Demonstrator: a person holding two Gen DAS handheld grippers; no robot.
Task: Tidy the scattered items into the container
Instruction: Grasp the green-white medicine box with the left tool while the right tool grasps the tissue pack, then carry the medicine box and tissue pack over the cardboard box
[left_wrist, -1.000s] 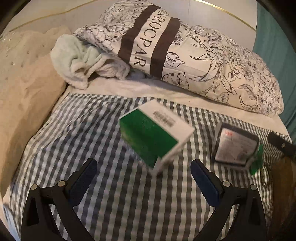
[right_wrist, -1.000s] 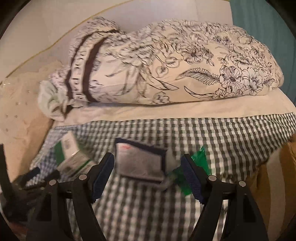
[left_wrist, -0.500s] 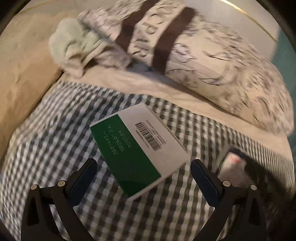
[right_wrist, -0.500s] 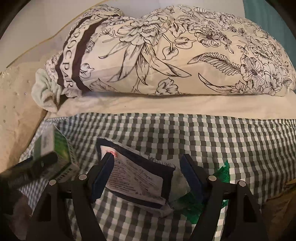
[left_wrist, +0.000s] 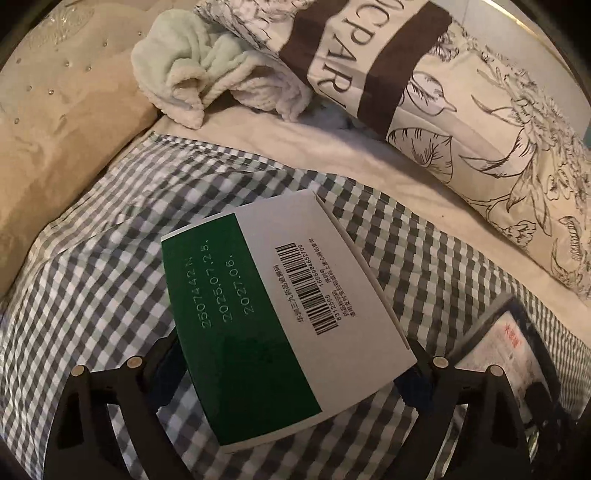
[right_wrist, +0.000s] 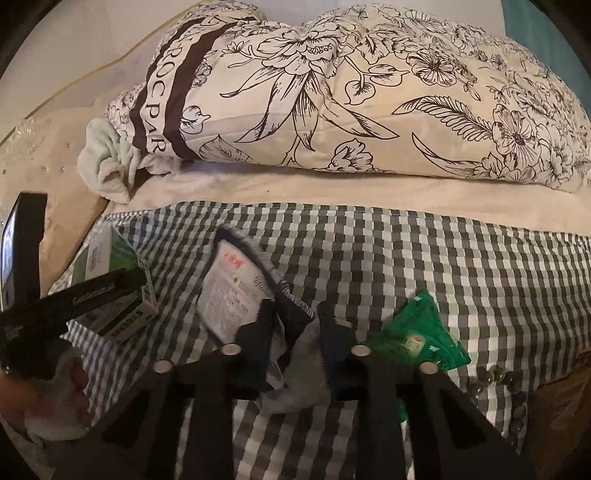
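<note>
A green and white box (left_wrist: 280, 314) with a barcode lies on the checked cloth; my left gripper (left_wrist: 291, 373) is shut on it, a finger pressing each side. The box also shows in the right wrist view (right_wrist: 110, 284), with the left gripper's black finger across it. My right gripper (right_wrist: 295, 332) is shut on a dark-edged packet with a white printed label (right_wrist: 240, 291), crumpling it. The packet shows at the right edge of the left wrist view (left_wrist: 506, 350). A green sachet (right_wrist: 421, 336) lies just right of my right gripper.
A floral pillow (right_wrist: 351, 96) and a pale green towel (left_wrist: 195, 74) lie at the back of the bed. A beige headboard cushion (left_wrist: 55, 122) is at the left. Small glass beads (right_wrist: 495, 376) lie at the cloth's right edge. No container is in view.
Both grippers moved forward and closed: the left around the green and white box, the right on the labelled packet, which now bunches up between its fingers.
</note>
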